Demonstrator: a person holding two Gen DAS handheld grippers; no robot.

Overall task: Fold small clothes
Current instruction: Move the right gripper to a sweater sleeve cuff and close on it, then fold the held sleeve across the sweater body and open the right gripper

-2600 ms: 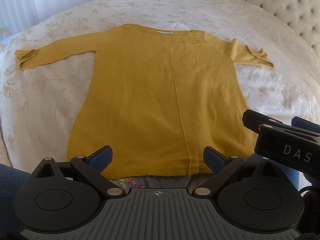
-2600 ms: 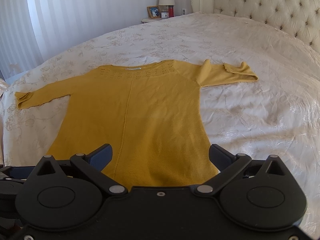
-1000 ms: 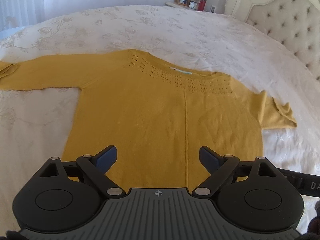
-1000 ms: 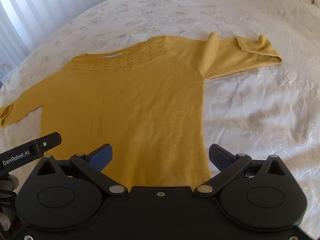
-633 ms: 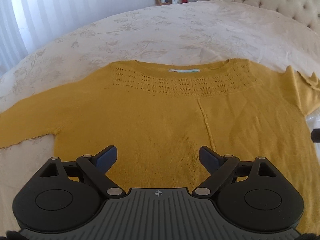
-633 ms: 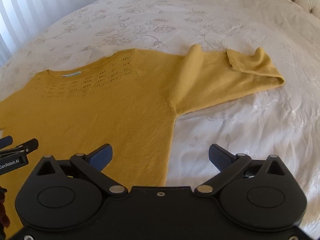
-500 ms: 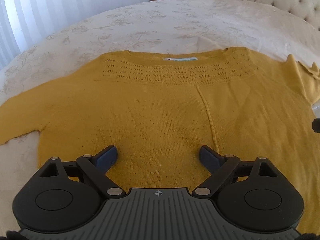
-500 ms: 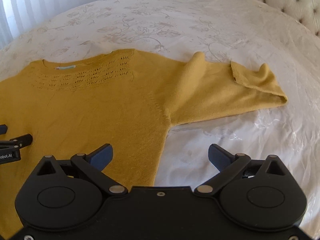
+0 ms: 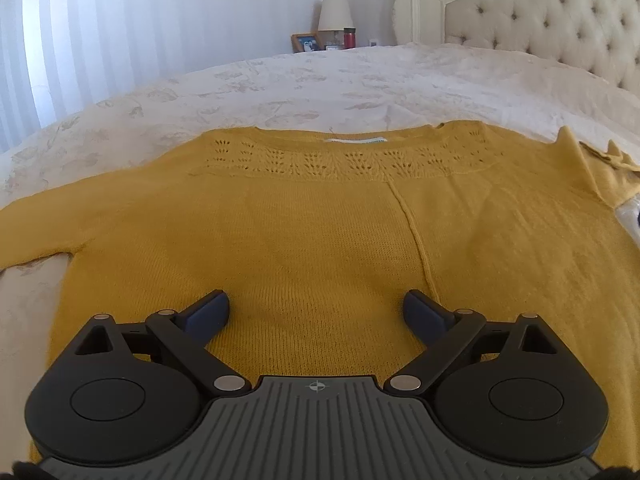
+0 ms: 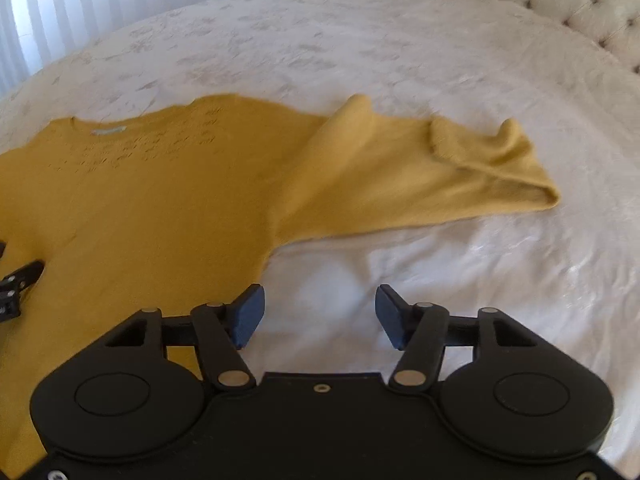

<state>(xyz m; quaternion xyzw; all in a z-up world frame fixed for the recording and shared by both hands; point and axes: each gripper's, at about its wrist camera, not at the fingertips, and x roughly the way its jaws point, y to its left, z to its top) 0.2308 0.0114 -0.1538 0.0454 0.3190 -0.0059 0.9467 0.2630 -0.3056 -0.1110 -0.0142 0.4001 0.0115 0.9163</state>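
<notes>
Yellow sweater (image 9: 320, 240) lies flat, face up, across the near part of the bed (image 10: 400, 40), neckline toward the far edge. My left gripper (image 9: 316, 312) is spread wide over its chest, holding nothing. My right gripper (image 10: 318, 316) has just been closing, jaws still apart over bare bedspread beside the underarm. Still approaching; I reckon the right sleeve (image 10: 440, 176) gets pinched next and folded inward.

Both wrist cams low over bed (image 9: 360, 80), sharing sweater (image 9: 320, 240) neckline.
</notes>
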